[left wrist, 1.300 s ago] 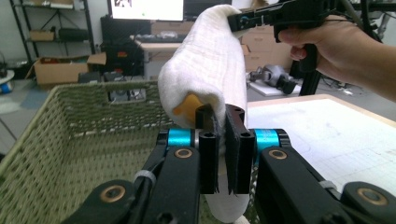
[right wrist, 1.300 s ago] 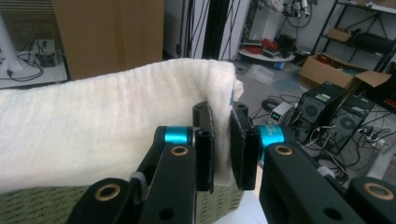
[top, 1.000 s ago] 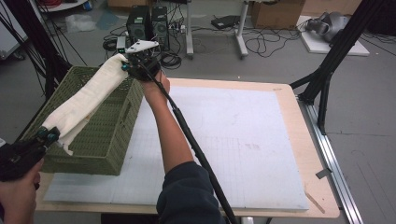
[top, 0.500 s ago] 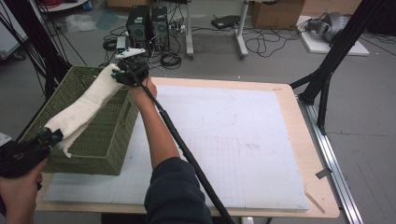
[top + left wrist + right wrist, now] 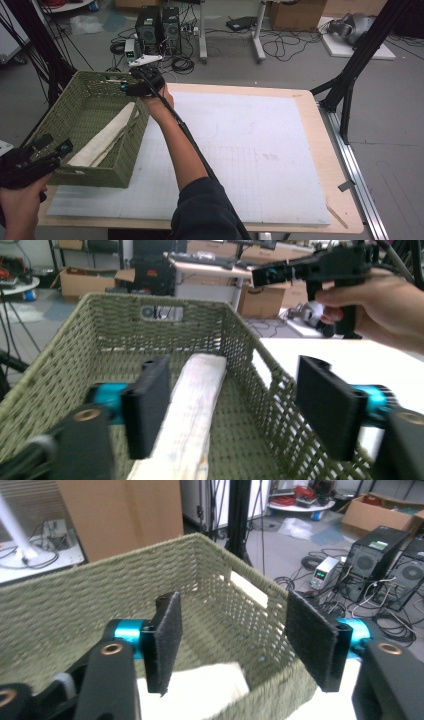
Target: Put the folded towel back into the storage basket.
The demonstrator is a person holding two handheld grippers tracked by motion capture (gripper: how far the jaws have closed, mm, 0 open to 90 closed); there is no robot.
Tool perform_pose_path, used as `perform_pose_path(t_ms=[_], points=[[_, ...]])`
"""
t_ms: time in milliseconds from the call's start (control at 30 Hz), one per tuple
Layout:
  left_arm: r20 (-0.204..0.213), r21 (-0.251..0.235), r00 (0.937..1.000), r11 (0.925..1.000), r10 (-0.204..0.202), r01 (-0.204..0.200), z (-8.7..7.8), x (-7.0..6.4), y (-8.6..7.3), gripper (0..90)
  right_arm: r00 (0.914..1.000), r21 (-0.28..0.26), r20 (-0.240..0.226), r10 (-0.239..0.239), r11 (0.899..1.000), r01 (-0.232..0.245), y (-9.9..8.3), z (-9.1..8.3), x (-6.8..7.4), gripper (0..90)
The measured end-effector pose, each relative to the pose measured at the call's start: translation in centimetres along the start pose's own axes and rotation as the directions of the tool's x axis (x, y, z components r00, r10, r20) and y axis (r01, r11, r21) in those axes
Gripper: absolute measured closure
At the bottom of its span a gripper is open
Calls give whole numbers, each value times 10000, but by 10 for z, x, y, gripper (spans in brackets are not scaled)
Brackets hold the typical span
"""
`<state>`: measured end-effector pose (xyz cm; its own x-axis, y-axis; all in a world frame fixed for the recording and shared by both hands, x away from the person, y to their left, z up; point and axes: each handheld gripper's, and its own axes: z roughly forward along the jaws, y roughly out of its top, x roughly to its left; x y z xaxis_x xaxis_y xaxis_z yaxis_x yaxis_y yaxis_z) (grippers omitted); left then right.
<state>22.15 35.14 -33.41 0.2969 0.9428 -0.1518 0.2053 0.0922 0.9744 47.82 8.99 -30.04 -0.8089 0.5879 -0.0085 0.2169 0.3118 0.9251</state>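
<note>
Woven green basket (image 5: pixel 60 117) sits at left edge of tabletop (image 5: pixel 310 220); cream folded towel (image 5: pixel 102 137) lies inside, lengthwise along basket floor, near end up against near wall. Placing step looks done. Left gripper (image 5: pixel 227 407) hovers at near end of basket, released, jaws wide apart either side of towel, not touching it. Right gripper (image 5: pixel 235 640) hovers over far rim, released too, nothing between jaws. Left to do, by judgement: draw both grippers clear of basket.
</note>
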Motion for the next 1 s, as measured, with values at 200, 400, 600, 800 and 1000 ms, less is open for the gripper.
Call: perform_pose_path(t_ms=[200, 400, 600, 800, 1000], points=[[119, 112, 9999, 9999, -123, 122, 6, -9, 3, 141, 9997, -15, -247, -42, 10000, 41, -7, -23, -5, 249], [944, 63, 9951, 9996, -297, 292, 14, -19, 2, 146, 9986, 227, -520, 46, 9997, -35, -25, -51, -14, 190], [1499, 160, 9886, 9998, -167, 145, 21, -31, 1, 153, 9994, 291, -356, -7, 9996, 17, -42, -91, -28, 173], [2347, 290, 9720, 9996, -116, 49, 30, -42, -1, 167, 9999, 260, -126, -75, 9996, 78, -54, -116, -36, 172], [2850, -16, 9583, 9997, 224, -229, 39, -56, 1, 168, 9995, 364, 220, -244, 9991, 236, -71, -147, -41, 173]])
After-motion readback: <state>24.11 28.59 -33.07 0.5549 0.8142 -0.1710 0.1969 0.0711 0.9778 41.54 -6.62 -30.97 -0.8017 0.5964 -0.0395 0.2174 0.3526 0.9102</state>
